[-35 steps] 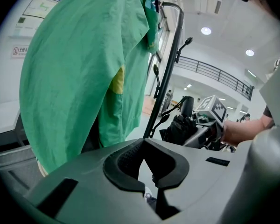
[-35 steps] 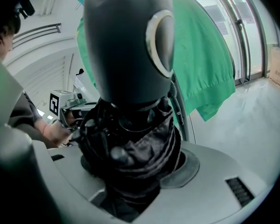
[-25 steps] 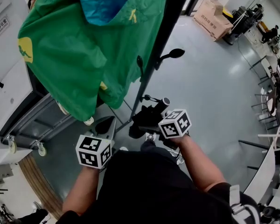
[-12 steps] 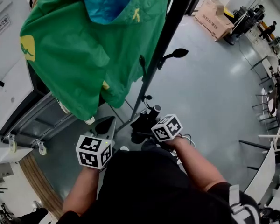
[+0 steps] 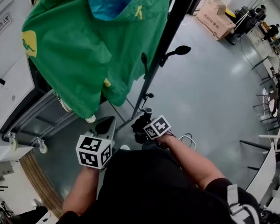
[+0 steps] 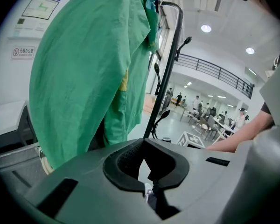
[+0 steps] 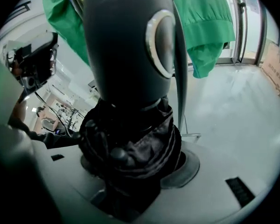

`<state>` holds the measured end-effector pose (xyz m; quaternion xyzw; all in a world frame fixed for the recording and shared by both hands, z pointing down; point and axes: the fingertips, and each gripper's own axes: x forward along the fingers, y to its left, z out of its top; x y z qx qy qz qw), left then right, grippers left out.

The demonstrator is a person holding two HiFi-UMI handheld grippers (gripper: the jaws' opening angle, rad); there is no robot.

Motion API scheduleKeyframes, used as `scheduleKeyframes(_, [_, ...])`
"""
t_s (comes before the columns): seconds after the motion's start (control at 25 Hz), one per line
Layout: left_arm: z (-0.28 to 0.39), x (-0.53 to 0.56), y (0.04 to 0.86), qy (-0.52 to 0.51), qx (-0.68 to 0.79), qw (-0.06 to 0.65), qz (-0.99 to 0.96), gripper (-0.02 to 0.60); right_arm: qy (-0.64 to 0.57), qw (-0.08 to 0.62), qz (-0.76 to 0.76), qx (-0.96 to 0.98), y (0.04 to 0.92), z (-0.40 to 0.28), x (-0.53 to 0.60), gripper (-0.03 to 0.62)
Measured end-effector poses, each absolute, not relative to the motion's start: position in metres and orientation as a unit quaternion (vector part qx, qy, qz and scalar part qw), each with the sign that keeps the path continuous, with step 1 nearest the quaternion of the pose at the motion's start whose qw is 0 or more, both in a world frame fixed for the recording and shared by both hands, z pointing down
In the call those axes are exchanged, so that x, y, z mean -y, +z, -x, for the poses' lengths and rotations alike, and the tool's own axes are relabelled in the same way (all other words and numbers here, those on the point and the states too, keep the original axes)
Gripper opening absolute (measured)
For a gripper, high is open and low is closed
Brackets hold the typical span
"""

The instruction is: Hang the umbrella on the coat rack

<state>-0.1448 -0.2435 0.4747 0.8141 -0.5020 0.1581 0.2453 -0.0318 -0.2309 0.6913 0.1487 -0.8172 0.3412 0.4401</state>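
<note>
The black coat rack pole (image 5: pixel 164 41) slants down from the top, with curved hooks (image 5: pixel 178 50) off its side and a green jacket (image 5: pixel 79 50) over its upper arms. My right gripper (image 5: pixel 151 125) is shut on a folded black umbrella (image 5: pixel 141 123), low beside the pole's foot. In the right gripper view the umbrella's grey handle (image 7: pixel 130 45) points away and its bunched black canopy (image 7: pixel 130 148) fills the right gripper (image 7: pixel 130 176). My left gripper (image 5: pixel 93 151) hangs lower left, shut and empty. In its own view the left gripper (image 6: pixel 149 190) faces the jacket (image 6: pixel 84 78) and pole (image 6: pixel 168 78).
A white cabinet on casters (image 5: pixel 9 101) stands left of the rack. A cardboard box (image 5: pixel 213 15) lies on the grey floor at the top right. Chairs and desks (image 5: pixel 270 101) line the right edge. People stand far off in the hall (image 6: pixel 196 101).
My right gripper has carried the umbrella down and to the left, closer to the pole's foot. The left gripper has stayed put.
</note>
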Motion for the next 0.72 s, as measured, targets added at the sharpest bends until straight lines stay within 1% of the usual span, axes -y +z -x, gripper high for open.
scheduleKeyframes(0.36, [0.156, 0.235, 0.481, 0.164, 0.512, 0.254, -0.804, 0.015, 0.327, 0.512, -0.163, 0.777, 0.754, 0.026, 0.233, 0.235])
scheduleKeyframes(0.6, [0.161, 0.231, 0.485, 0.168, 0.518, 0.26, -0.797, 0.015, 0.341, 0.506, -0.186, 0.77, 0.77, 0.033, 0.244, 0.235])
scheduleKeyframes(0.72, [0.163, 0.229, 0.487, 0.17, 0.52, 0.263, -0.795, 0.015, 0.332, 0.516, -0.2, 0.764, 0.777, 0.031, 0.249, 0.236])
